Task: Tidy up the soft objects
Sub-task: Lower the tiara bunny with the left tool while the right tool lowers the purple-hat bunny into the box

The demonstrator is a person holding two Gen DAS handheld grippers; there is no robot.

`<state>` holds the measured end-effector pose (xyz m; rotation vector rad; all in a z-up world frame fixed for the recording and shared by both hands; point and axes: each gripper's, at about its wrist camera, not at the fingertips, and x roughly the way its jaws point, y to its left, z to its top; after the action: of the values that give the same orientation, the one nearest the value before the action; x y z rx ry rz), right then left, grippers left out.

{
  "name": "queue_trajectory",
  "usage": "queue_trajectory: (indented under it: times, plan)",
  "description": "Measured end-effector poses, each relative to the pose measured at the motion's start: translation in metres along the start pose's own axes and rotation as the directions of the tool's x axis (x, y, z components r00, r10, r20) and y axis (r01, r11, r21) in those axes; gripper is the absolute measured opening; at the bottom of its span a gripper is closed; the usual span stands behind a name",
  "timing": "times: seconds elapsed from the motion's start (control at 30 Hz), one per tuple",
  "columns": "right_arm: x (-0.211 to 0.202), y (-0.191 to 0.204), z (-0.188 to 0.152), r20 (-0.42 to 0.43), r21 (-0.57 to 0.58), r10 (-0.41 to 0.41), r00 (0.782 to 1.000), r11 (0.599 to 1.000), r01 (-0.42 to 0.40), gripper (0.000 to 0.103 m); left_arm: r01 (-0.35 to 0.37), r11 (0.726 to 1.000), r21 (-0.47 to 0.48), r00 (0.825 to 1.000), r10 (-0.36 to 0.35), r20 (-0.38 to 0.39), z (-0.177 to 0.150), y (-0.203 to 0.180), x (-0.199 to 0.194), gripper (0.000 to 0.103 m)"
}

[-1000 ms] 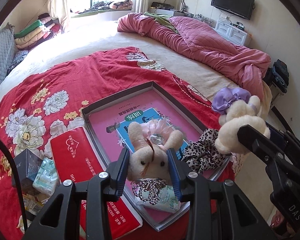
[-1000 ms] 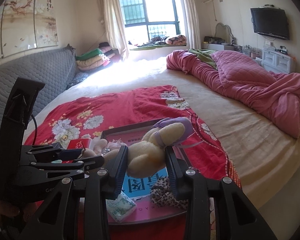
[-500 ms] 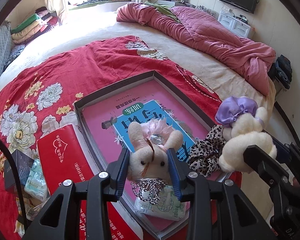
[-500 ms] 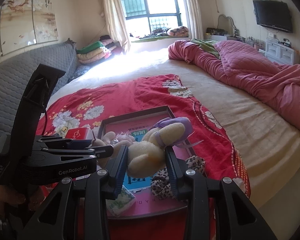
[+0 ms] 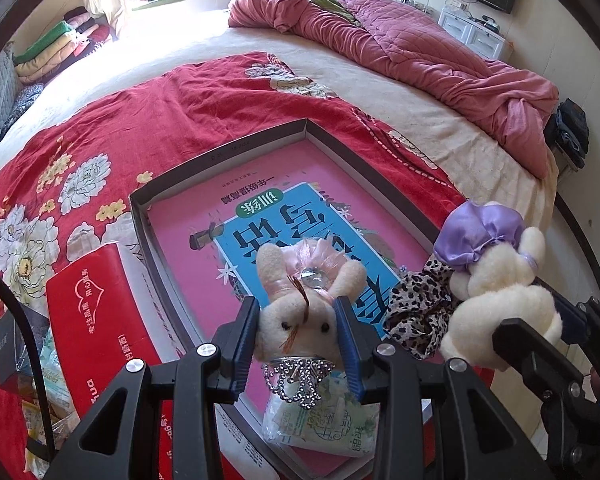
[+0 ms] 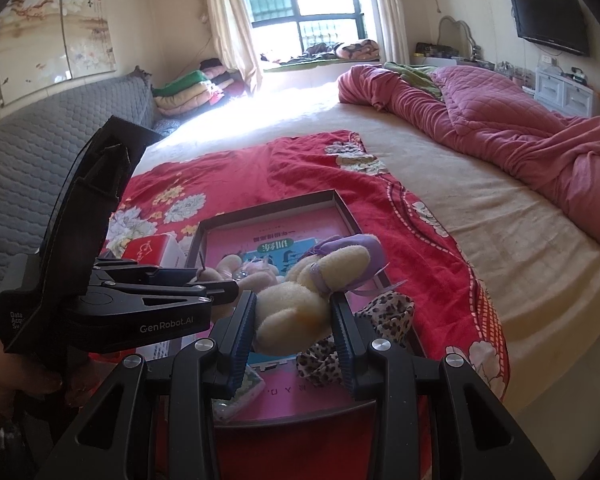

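Left gripper fingers are clamping the pink-bow plush bunny; right gripper fingers are clamping the purple-cap plush bunny. Both are hanging over the grey tray, not set down. Leopard scrunchie and tissue packet are already lying inside, crowding the near end. Red box is sitting beside it.

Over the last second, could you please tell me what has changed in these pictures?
Both claws have sunk toward the shallow box on the bed. The left claw keeps its grip on the pink-bowed plush bunny, the right claw on the purple-bowed plush bunny. Nothing was let go. The leopard-print scrunchie and tissue pack lie unmoved.
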<state>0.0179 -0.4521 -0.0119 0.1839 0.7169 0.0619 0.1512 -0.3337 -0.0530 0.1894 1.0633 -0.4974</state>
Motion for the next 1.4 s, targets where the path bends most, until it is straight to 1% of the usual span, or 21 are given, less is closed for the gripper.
queue_trajectory:
  times: [0.13, 0.23, 0.37, 0.43, 0.7, 1.07, 1.13, 1.4]
  plan:
    - [0.008, 0.0, -0.005, -0.033, -0.011, -0.004, 0.999, 1.0, 0.004, 0.039, -0.011, 1.0, 0.012, 1.0, 0.012, -0.009, 0.003, -0.002, 0.007, 0.038]
    - [0.014, 0.001, -0.008, -0.047, -0.012, 0.007, 0.999, 1.0, -0.007, 0.039, -0.015, 1.0, 0.011, 1.0, 0.015, -0.018, 0.004, -0.002, 0.01, 0.038]
    - [0.024, 0.005, -0.014, -0.076, -0.042, 0.017, 0.997, 0.999, -0.02, 0.039, -0.011, 1.0, 0.009, 0.999, 0.012, -0.035, 0.002, -0.001, 0.014, 0.039]
    - [0.03, 0.005, -0.018, -0.1, -0.039, 0.027, 0.995, 0.999, -0.031, 0.039, -0.012, 1.0, 0.007, 0.999, 0.012, -0.043, 0.0, -0.001, 0.016, 0.039]
    - [0.047, 0.003, -0.027, -0.161, -0.029, 0.018, 0.987, 0.999, -0.023, 0.039, 0.002, 1.0, 0.008, 0.998, -0.001, -0.056, -0.004, -0.001, 0.02, 0.039]
    - [0.054, 0.0, -0.031, -0.188, -0.01, 0.017, 0.982, 1.0, -0.019, 0.04, 0.009, 1.0, 0.012, 0.998, -0.009, -0.058, -0.006, -0.002, 0.02, 0.04]
    - [0.054, -0.001, -0.031, -0.195, 0.0, 0.027, 0.98, 1.0, -0.028, 0.043, 0.014, 1.0, 0.013, 0.998, -0.013, -0.064, -0.006, -0.002, 0.02, 0.04]
    - [0.053, 0.001, -0.03, -0.204, -0.007, 0.016, 0.979, 1.0, -0.018, 0.044, 0.023, 0.999, 0.024, 0.997, -0.021, -0.074, -0.007, -0.005, 0.021, 0.04]
